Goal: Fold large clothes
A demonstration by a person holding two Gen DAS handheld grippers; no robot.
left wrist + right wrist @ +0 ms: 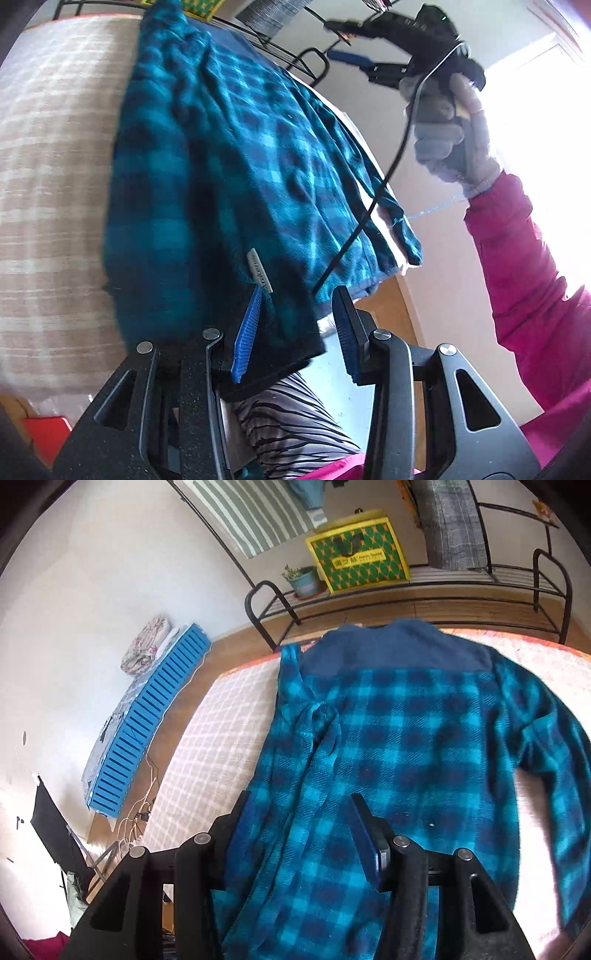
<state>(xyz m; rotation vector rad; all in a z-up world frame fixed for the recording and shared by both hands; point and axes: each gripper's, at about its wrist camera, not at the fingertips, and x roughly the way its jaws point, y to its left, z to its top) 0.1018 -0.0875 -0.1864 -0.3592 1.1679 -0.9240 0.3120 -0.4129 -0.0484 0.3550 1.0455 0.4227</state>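
While it lies spread on a beige checked bed cover (221,738), a teal and navy plaid fleece shirt (424,738) fills both views.

One sleeve is folded across the shirt's body; the plain navy yoke points toward a black metal rack (546,587) holding a yellow and green box (358,554). Left gripper (299,325): jaws partly open, hem corner between the blue pads, not pinched. Right gripper (303,834): jaws apart above the shirt, empty, held by a gloved hand (450,125) with a pink sleeve (524,277).

Teal-and-navy plaid fleece shirt (406,738), navy yoke uppermost, spread flat on checked bedspread (221,738), one sleeve folded inward.
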